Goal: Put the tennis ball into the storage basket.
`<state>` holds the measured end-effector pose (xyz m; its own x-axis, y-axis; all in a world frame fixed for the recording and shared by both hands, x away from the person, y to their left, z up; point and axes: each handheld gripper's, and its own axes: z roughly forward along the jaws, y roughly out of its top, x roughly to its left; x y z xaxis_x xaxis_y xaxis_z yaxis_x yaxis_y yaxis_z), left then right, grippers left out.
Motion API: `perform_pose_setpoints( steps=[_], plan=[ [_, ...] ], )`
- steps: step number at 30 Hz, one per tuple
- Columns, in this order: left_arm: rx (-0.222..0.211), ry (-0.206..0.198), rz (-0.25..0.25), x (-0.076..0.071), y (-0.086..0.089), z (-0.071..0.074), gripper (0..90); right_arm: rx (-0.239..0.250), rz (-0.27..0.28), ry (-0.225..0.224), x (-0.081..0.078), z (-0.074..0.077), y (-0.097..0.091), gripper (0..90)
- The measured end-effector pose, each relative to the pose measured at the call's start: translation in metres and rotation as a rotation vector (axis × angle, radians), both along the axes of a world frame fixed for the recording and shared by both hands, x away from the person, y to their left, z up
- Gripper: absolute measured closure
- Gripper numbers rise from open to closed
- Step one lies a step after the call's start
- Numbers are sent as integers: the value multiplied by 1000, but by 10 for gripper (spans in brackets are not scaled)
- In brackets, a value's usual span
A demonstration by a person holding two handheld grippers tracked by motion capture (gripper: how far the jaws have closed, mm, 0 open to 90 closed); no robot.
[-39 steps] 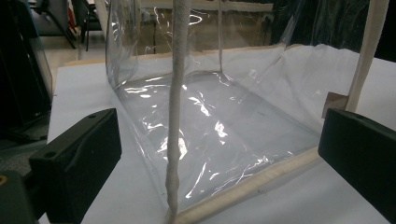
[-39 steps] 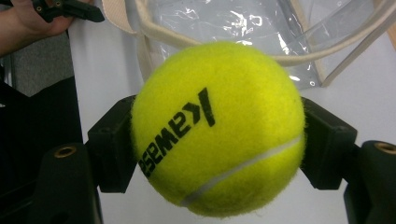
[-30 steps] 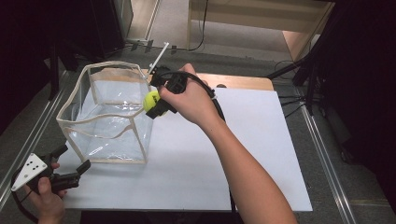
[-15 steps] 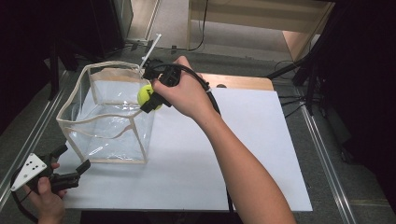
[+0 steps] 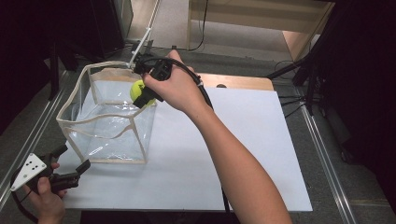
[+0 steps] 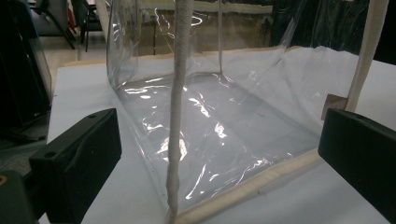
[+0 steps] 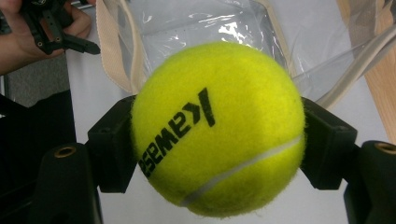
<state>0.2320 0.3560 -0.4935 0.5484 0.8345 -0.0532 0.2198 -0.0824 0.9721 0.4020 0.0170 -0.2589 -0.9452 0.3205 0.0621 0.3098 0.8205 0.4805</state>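
Note:
A yellow tennis ball [image 5: 138,89] with black lettering [image 7: 217,128] is clamped between the jaws of my right gripper [image 5: 141,94], which hangs over the right rim of a clear plastic bag. The bag [image 5: 95,127] stands open-topped on the white board, with beige trim along its edges [image 6: 175,116], and nothing lies inside it. My left gripper [image 5: 71,161] rests at the board's near left corner, just short of the bag's near corner. Its jaws stand wide apart [image 6: 219,154] with nothing between them. In the right gripper view, the other hand and its gripper [image 7: 51,28] show beyond the bag.
The white board [image 5: 243,144] stretches free to the right of the bag. A wooden strip [image 5: 243,82] runs along its far edge. Metal rails [image 5: 322,154] flank the table, and a dark stand with cables [image 5: 308,70] stands at the far right.
My right gripper has carried the ball left and farther away, from beside the bag's right wall to above its rim. The left gripper has stayed put.

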Motion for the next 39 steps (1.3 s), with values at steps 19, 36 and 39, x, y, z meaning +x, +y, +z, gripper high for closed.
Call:
perform_pose_setpoints(
  steps=[19, 36, 39],
  plan=[
    [-3, -3, -1, 0, 0, 0, 0, -21, 21, -4, 10, -4, 30, 240],
    [2, -1, -2, 0, 0, 0, 0, -57, 9, 4, 17, -25, 42, 239],
    [-2, -2, -1, 0, 0, 0, 0, -62, 3, 7, 18, -29, 42, 239]
  ],
)
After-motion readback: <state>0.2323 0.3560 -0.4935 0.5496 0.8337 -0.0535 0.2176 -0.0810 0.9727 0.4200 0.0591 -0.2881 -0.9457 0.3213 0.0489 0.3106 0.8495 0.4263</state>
